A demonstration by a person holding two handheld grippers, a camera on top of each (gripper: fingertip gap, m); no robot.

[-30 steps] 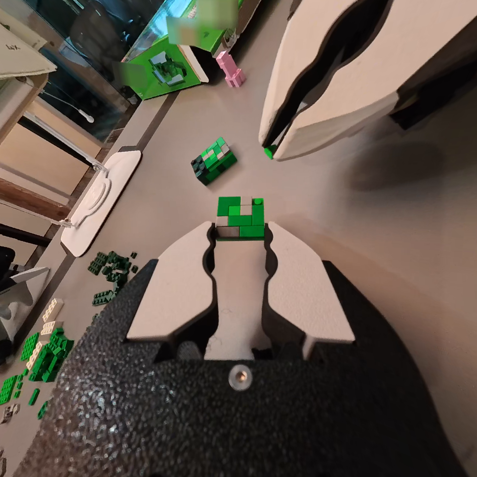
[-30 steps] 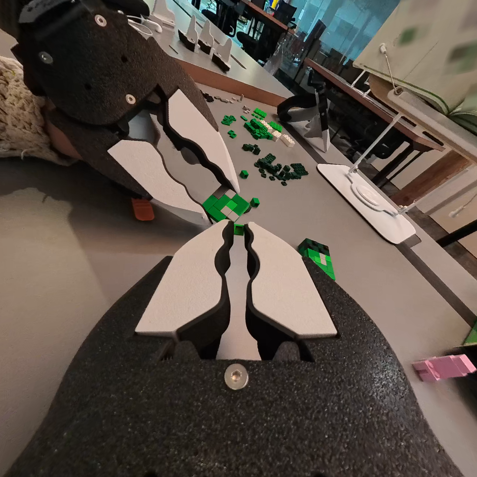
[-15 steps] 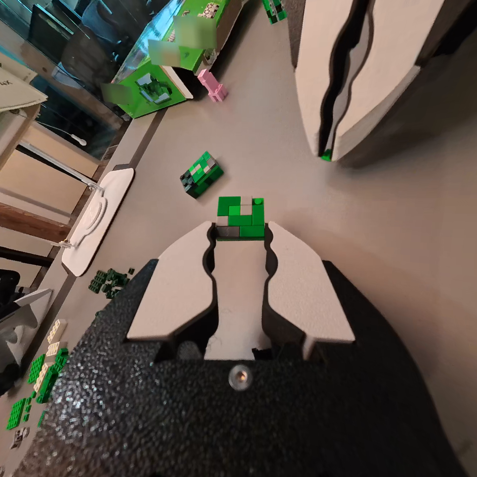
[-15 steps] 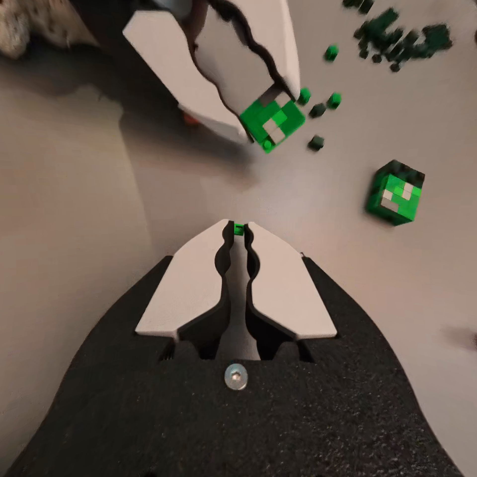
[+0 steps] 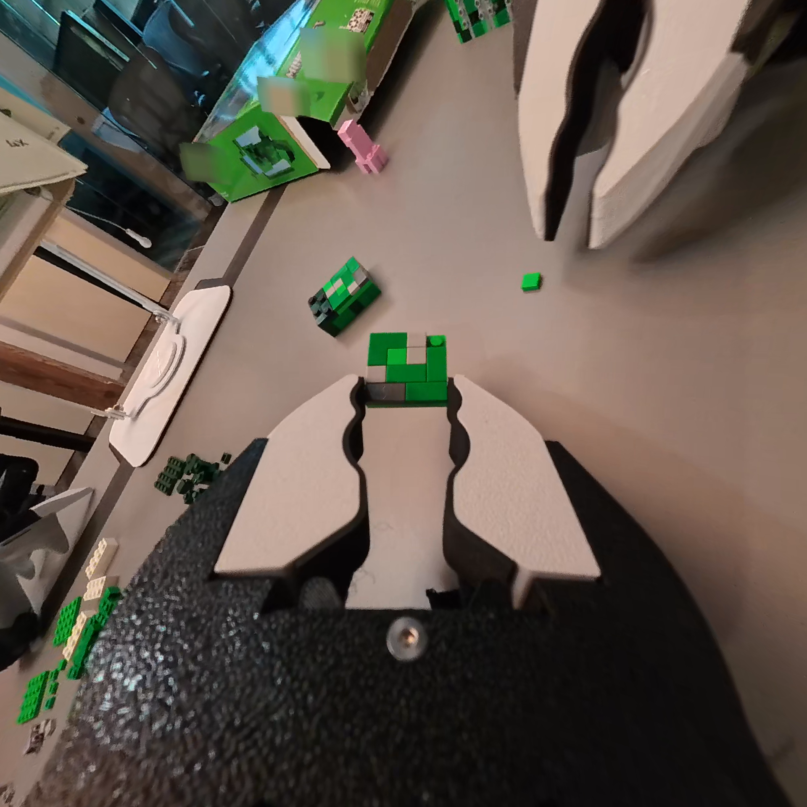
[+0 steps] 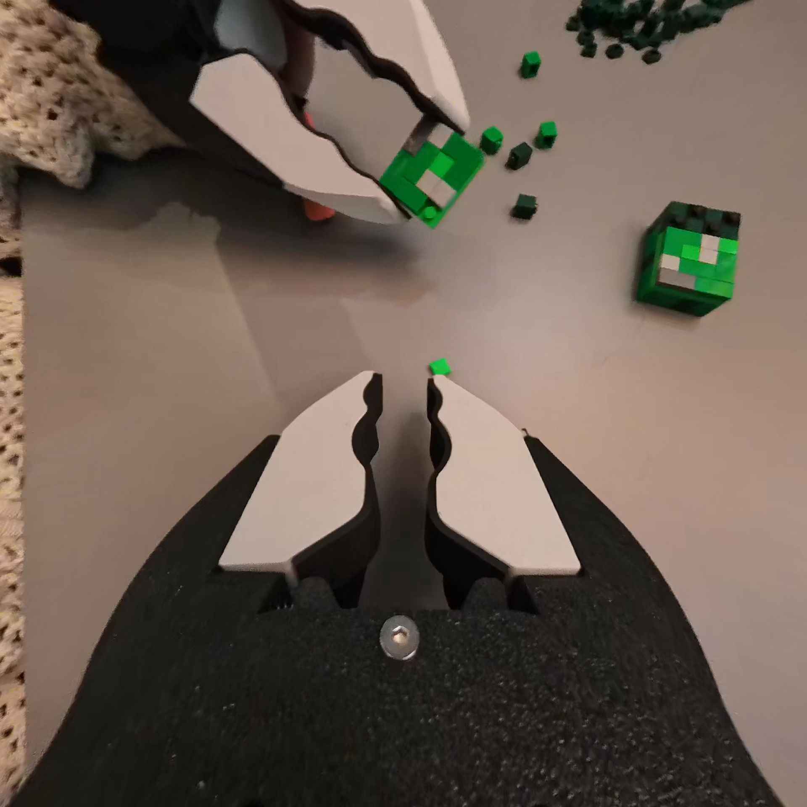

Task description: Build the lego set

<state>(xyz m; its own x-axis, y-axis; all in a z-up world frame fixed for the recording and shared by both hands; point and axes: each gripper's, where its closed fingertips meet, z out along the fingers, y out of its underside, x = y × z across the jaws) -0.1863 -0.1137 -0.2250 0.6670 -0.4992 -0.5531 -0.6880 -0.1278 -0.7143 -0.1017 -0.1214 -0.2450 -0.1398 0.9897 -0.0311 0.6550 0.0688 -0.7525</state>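
My left gripper [image 5: 407, 384] is shut on a green, white and grey tiled lego panel [image 5: 408, 364] and holds it above the grey table; it also shows in the right wrist view [image 6: 430, 179]. One corner of the panel has a bare stud. My right gripper [image 6: 404, 377] is open and empty, pointing down at the table. A small bright green tile [image 6: 439, 366] lies on the table just past its right fingertip; it also shows in the left wrist view [image 5: 531, 281]. A built green cube [image 6: 690, 260] rests to the right.
Loose small green bricks [image 6: 519, 155] lie beyond the panel, with a dark green pile [image 5: 187, 478] and green and white plates [image 5: 78, 620] further off. A green box [image 5: 262, 161], a pink figure [image 5: 364, 150] and a white stand base [image 5: 170, 371] sit near the table edge. There is about 9 cm between the tips of the two grippers. The built green cube [image 6: 690, 260] is about 12 cm from both grippers' fingertips. My left wrist view [image 5: 345, 286] looks at it from another angle.
My right gripper has opened and let go of the small green tile, which now lies on the table. It tilted from level to pointing down. The left gripper still holds the panel.
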